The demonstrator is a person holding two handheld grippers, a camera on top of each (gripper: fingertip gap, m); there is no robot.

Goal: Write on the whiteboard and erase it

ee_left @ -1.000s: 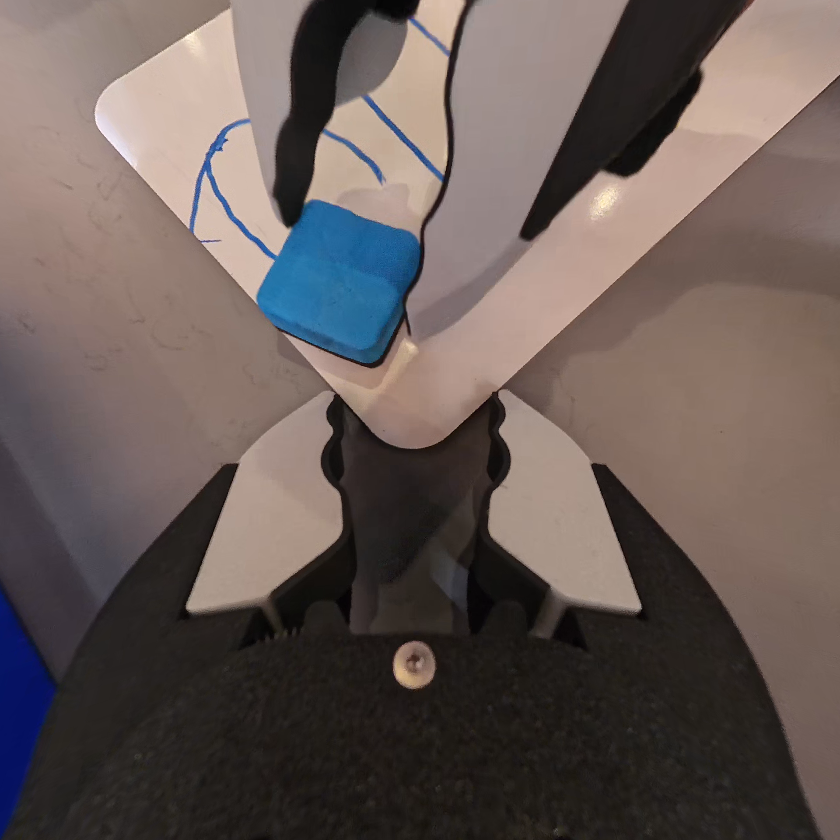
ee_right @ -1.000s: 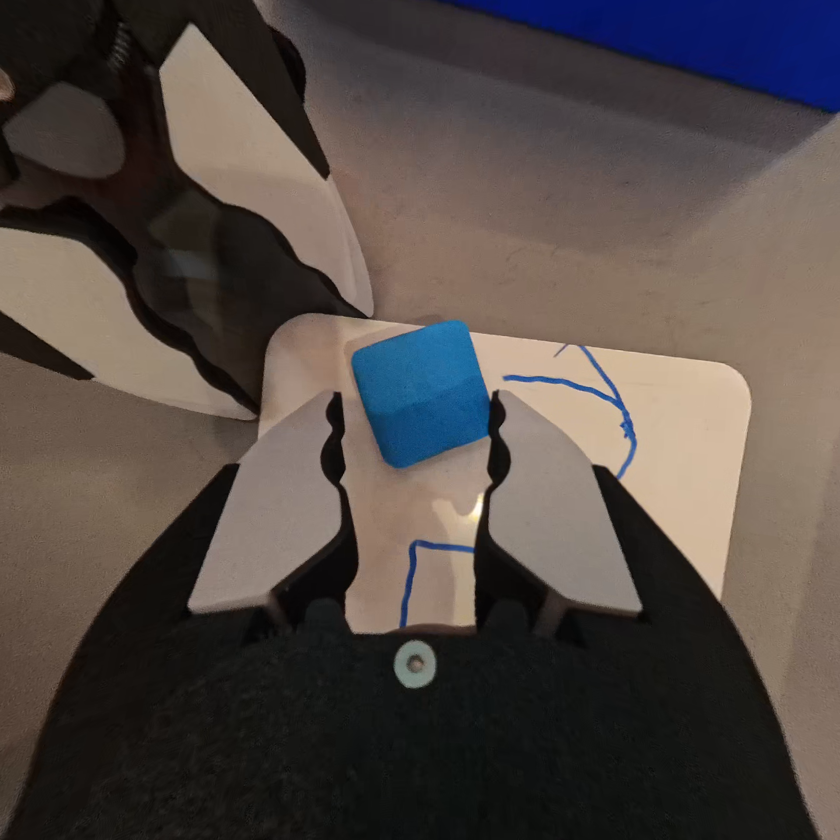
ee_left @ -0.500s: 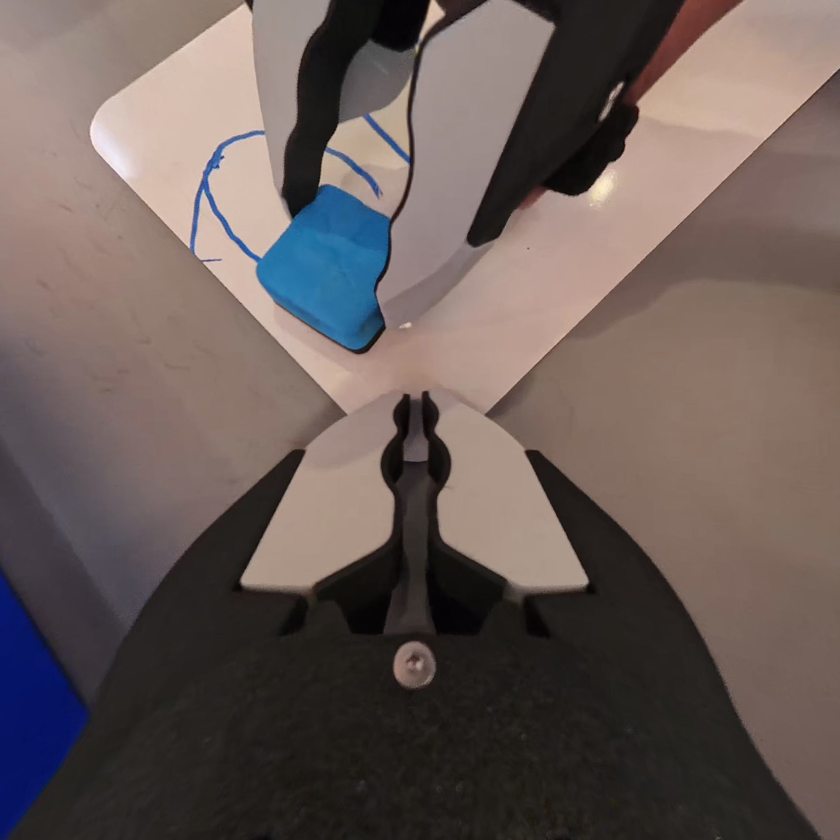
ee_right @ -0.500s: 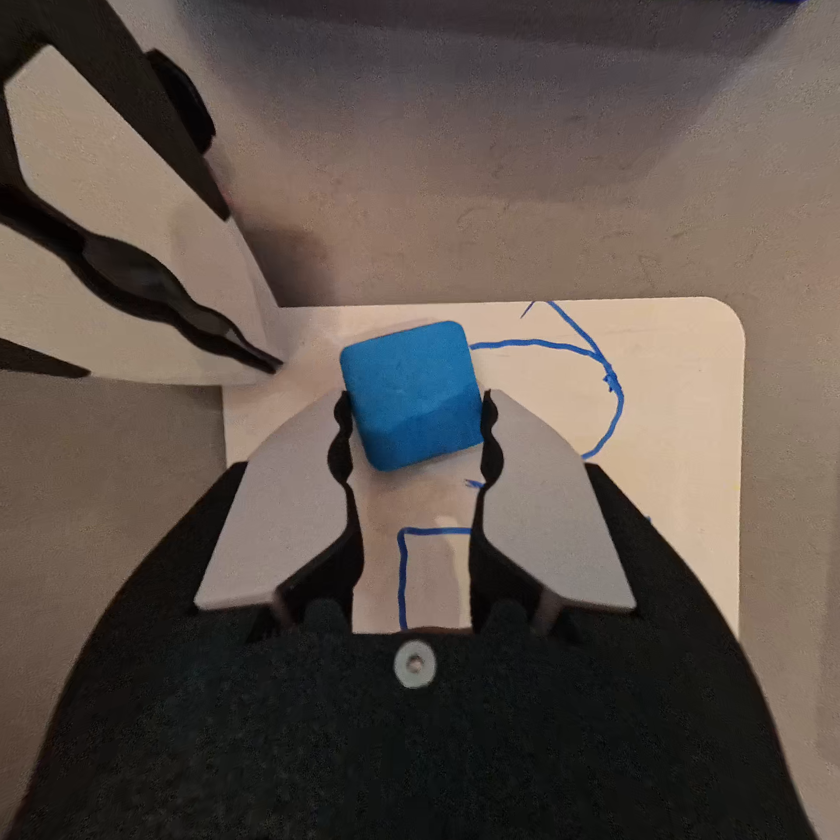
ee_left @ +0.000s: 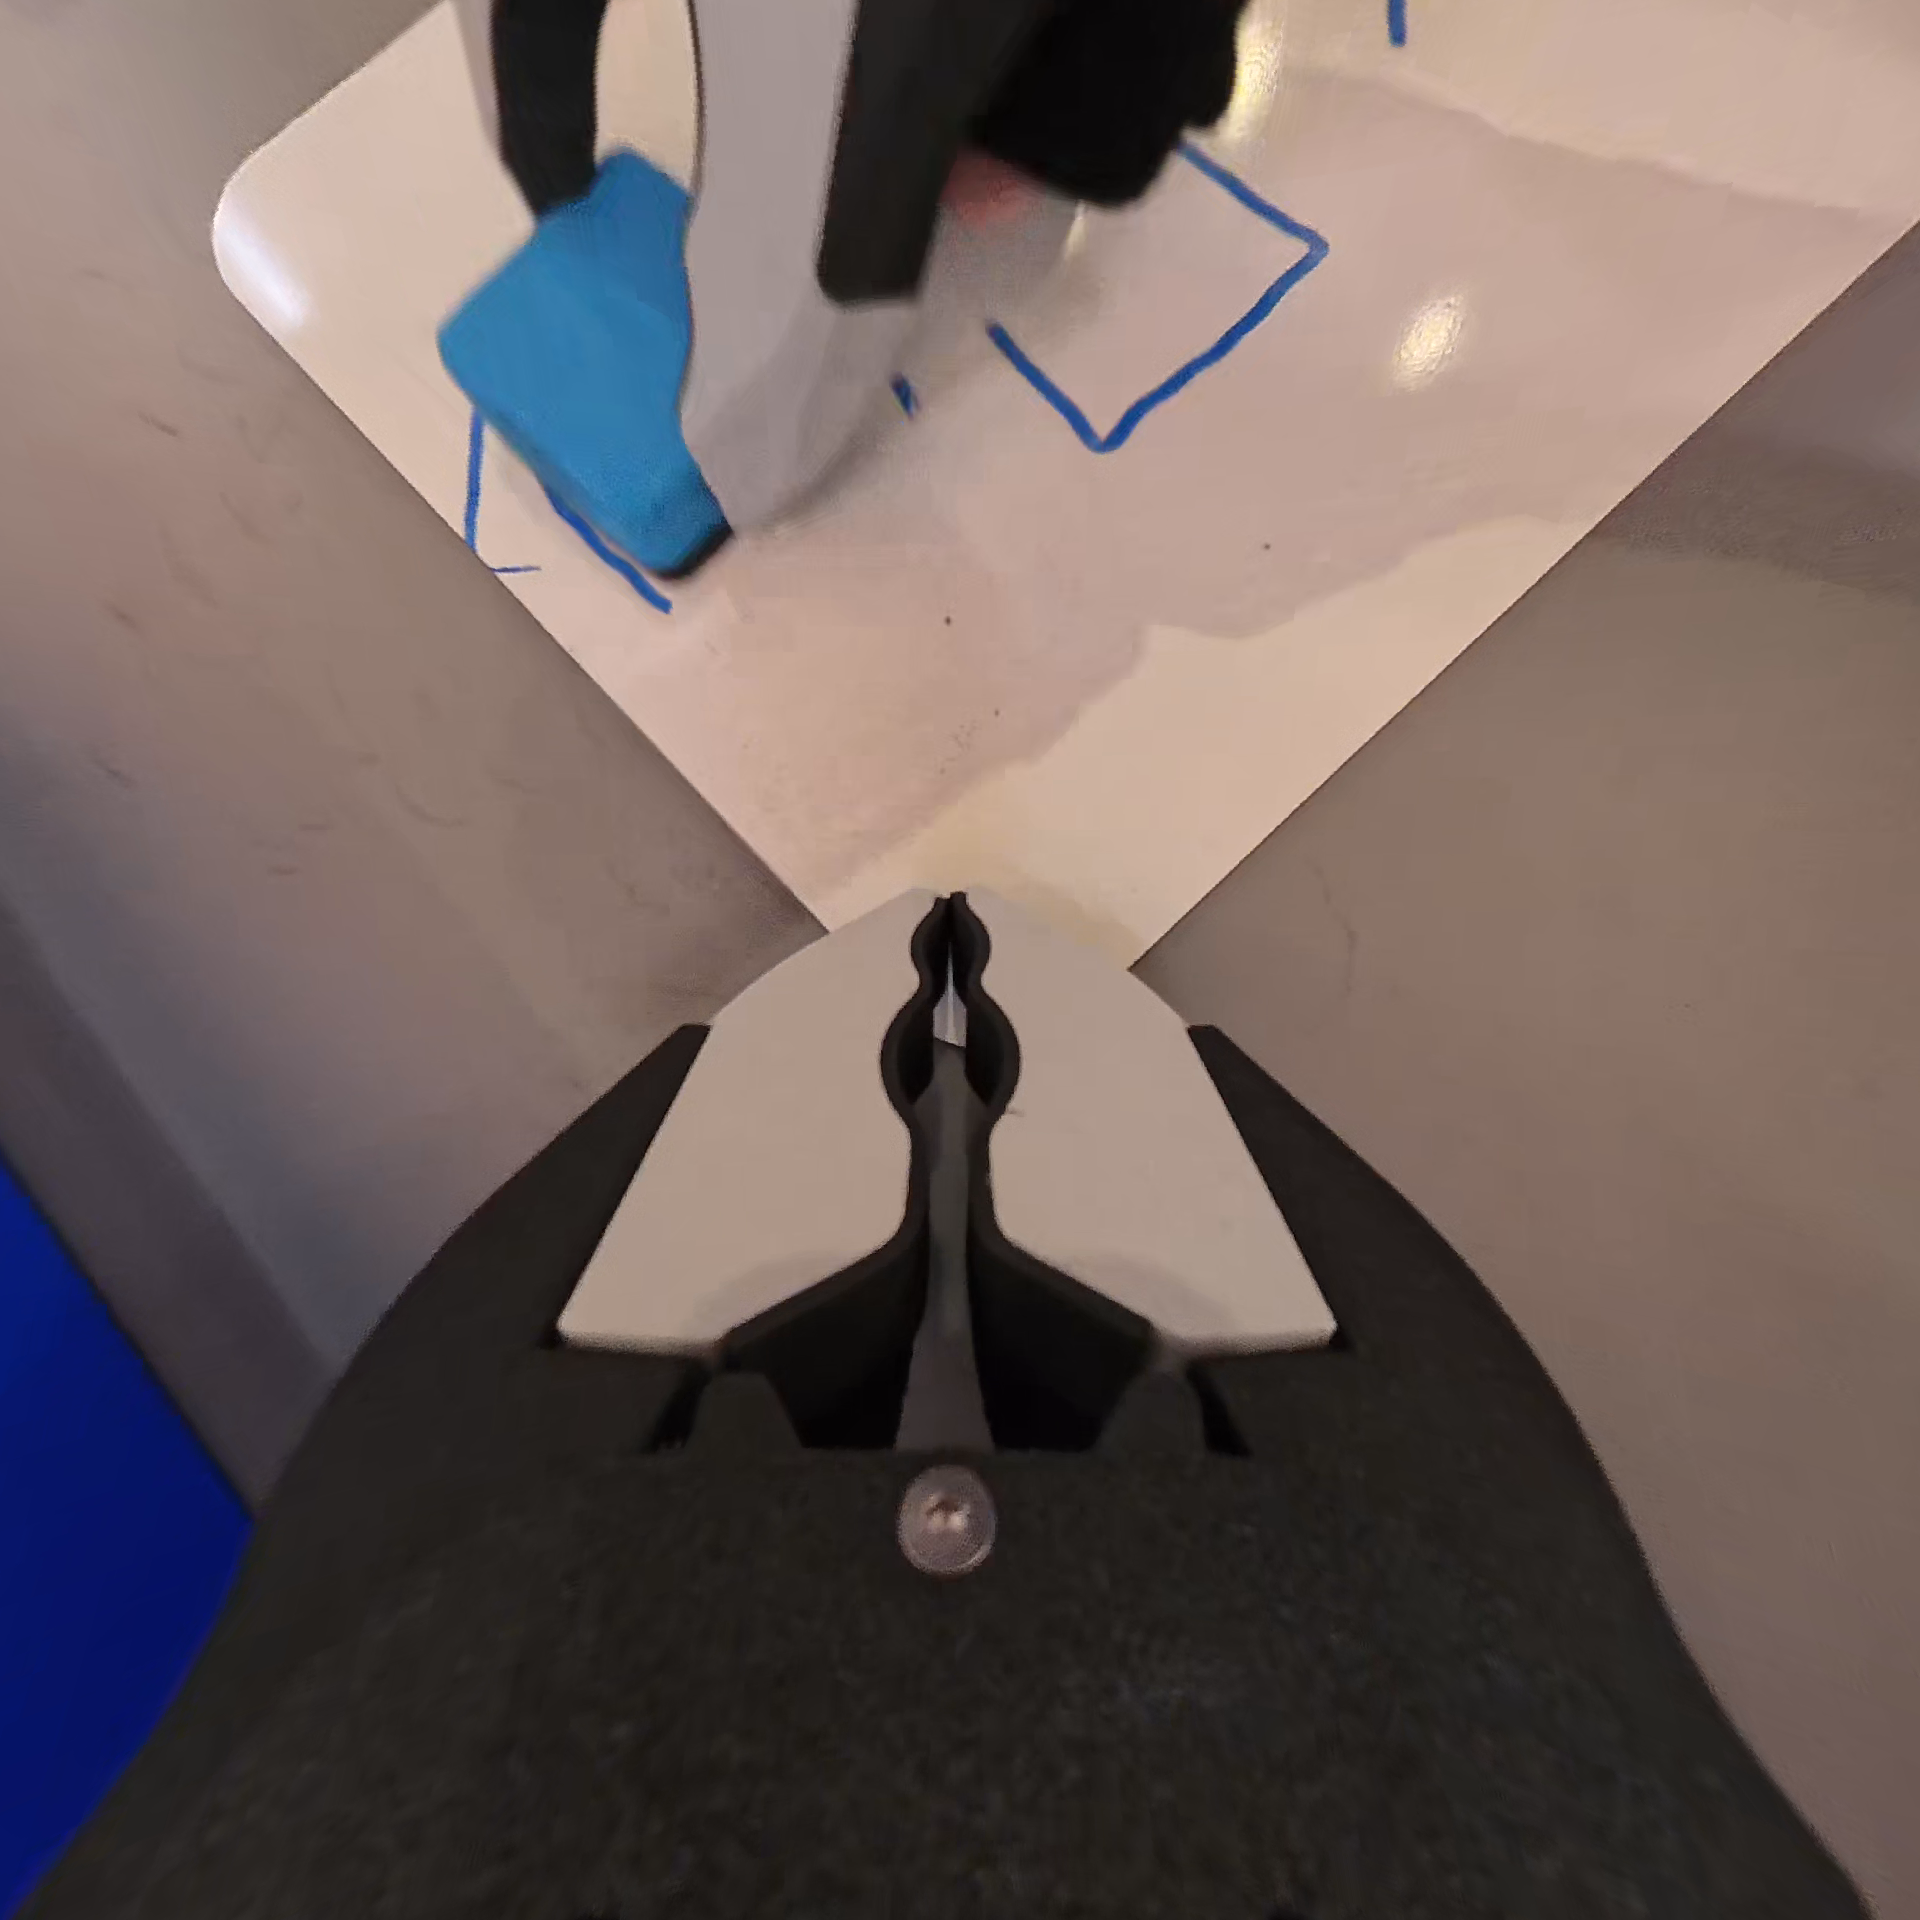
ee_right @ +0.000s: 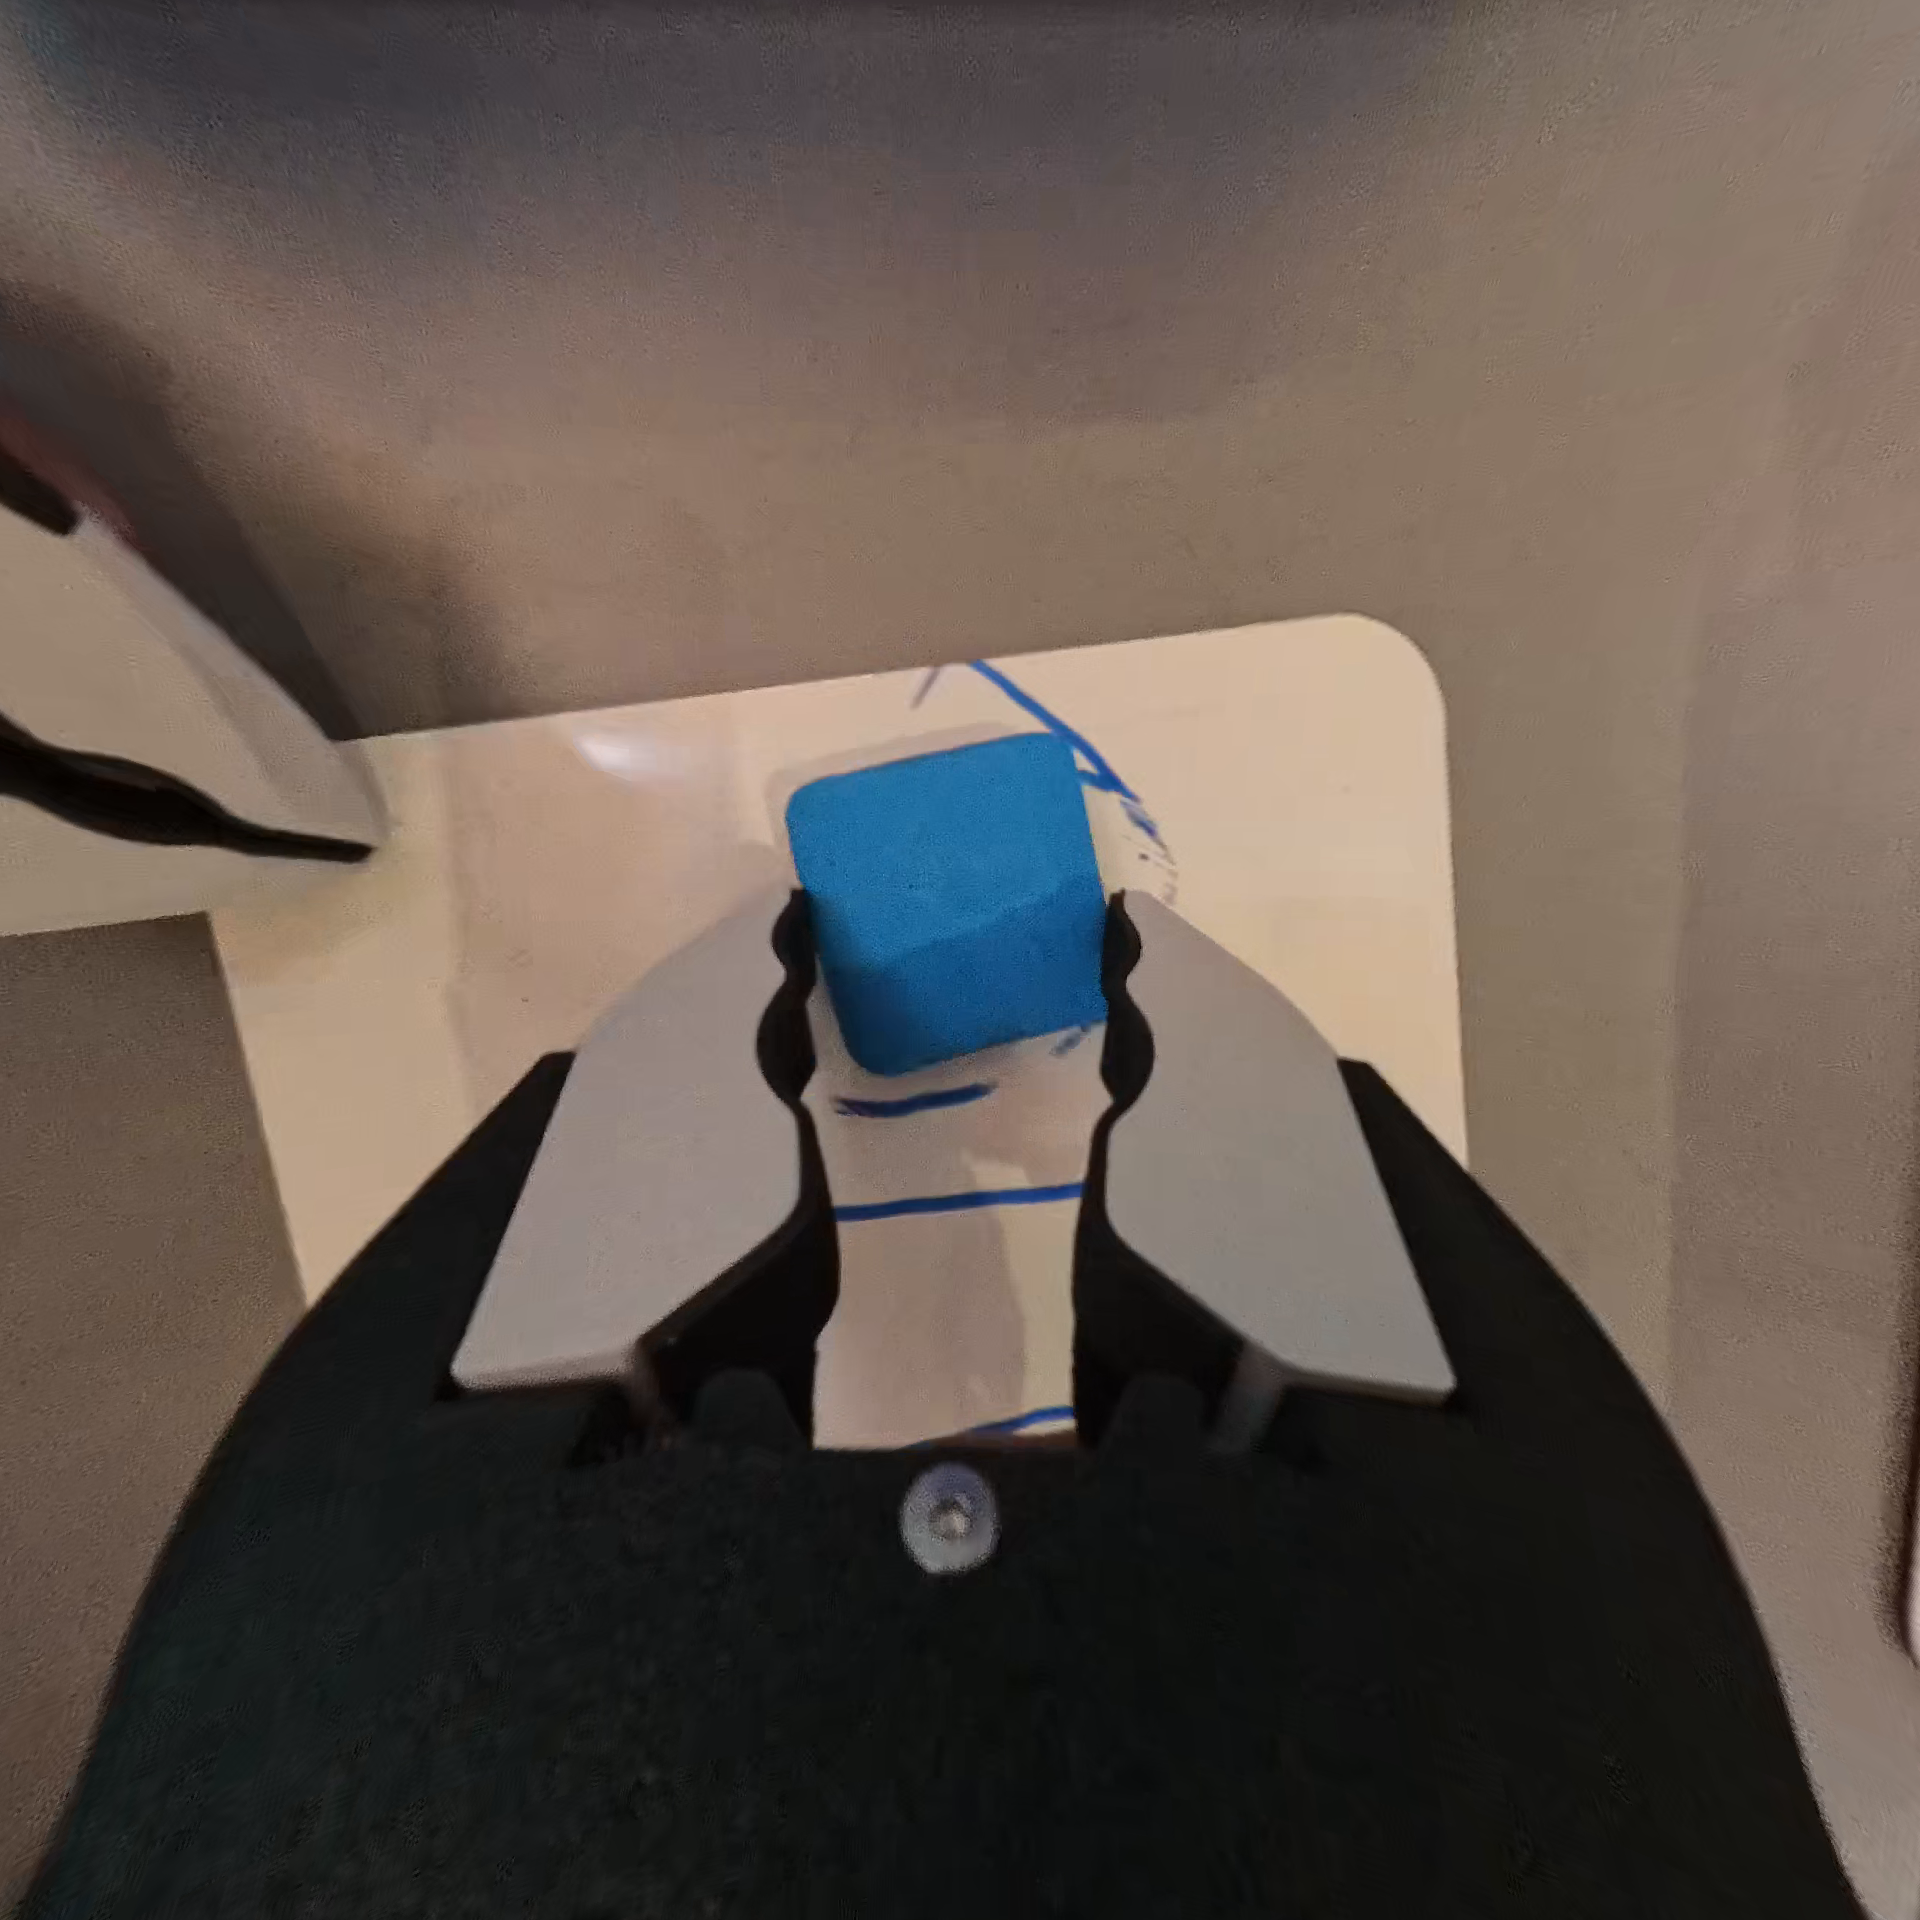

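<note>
A white whiteboard (ee_left: 1039,644) with blue marker lines (ee_left: 1195,374) lies flat on a grey table; it also shows in the right wrist view (ee_right: 1299,935). My left gripper (ee_left: 954,906) is shut on the board's near corner. My right gripper (ee_right: 951,925) is shut on a blue eraser block (ee_right: 945,894) and presses it on the board over the drawing. In the left wrist view the eraser (ee_left: 582,364) sits near the board's left corner, held by the right gripper's fingers (ee_left: 769,343). The left gripper's shut tips (ee_right: 353,847) show at the left of the right wrist view.
The grey table (ee_left: 312,790) surrounds the board on all sides. A bright blue surface (ee_left: 73,1507) lies at the lower left of the left wrist view. A blue square outline (ee_left: 1101,442) is on the board right of the eraser.
My left gripper closed on the board's corner. My right gripper closed on the eraser and slid it toward the board's left corner; part of the curved line is wiped away.
</note>
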